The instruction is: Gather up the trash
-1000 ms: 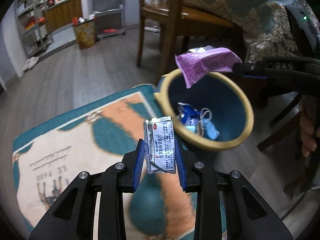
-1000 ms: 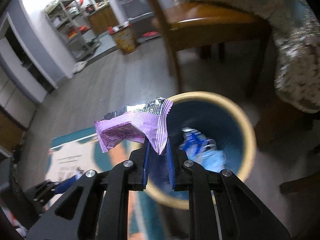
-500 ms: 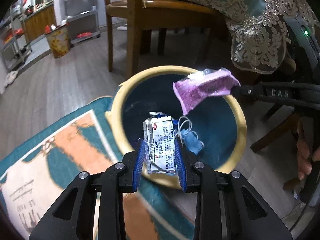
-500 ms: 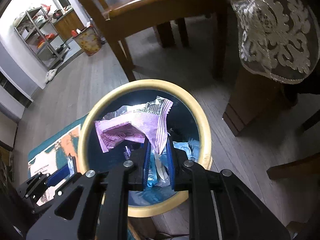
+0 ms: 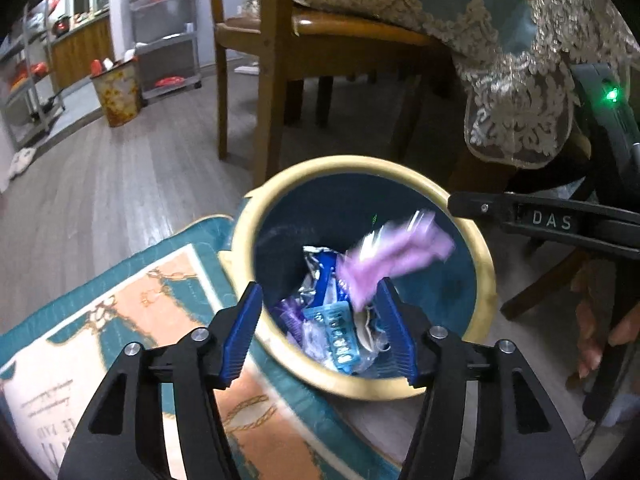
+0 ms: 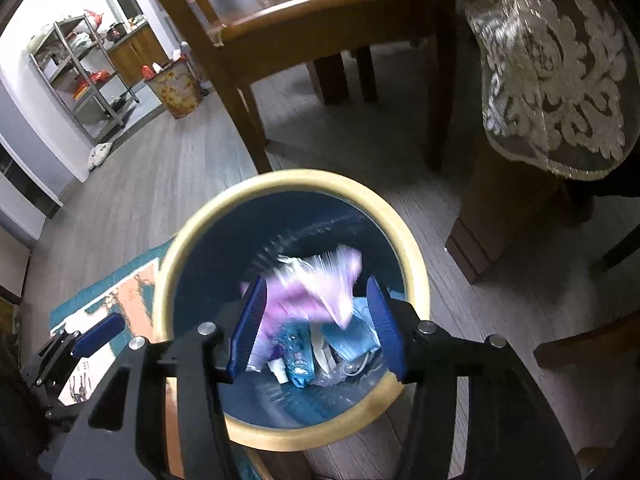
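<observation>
The purple wrapper (image 6: 312,292) was falling into the trash bin (image 6: 416,268), caught as a motion-blurred streak just above the litter at the bottom. Half a second before, it had been pinched in the right gripper (image 6: 316,328), and a white sachet had been pinched in the left gripper (image 5: 320,324). Now both grippers hung over the bin mouth with their blue-padded fingers spread wide and nothing between them. The sachet could no longer be picked out with certainty among the heap below. Judging from this, both pieces had been released, and this round of collecting was essentially done.

In the right wrist view, the wrapper sat between the pads near picture centre. Its long axis ran roughly from 8 o'clock to 2 o'clock, though blur made its exact lie uncertain. In the left wrist view, the wrapper (image 5: 394,254) stretched from 7 o'clock up toward 2 o'clock, its upper end pointing at the right gripper's arm.

Beneath it lay blue and silver packets and a light-blue blister strip (image 5: 340,334). Left of the bin at 9 o'clock lay a teal and orange rug (image 5: 132,320). Beyond, at 12 o'clock, stood a wooden chair (image 6: 304,20). At 2 o'clock hung a lace-edged tablecloth (image 6: 556,80).
</observation>
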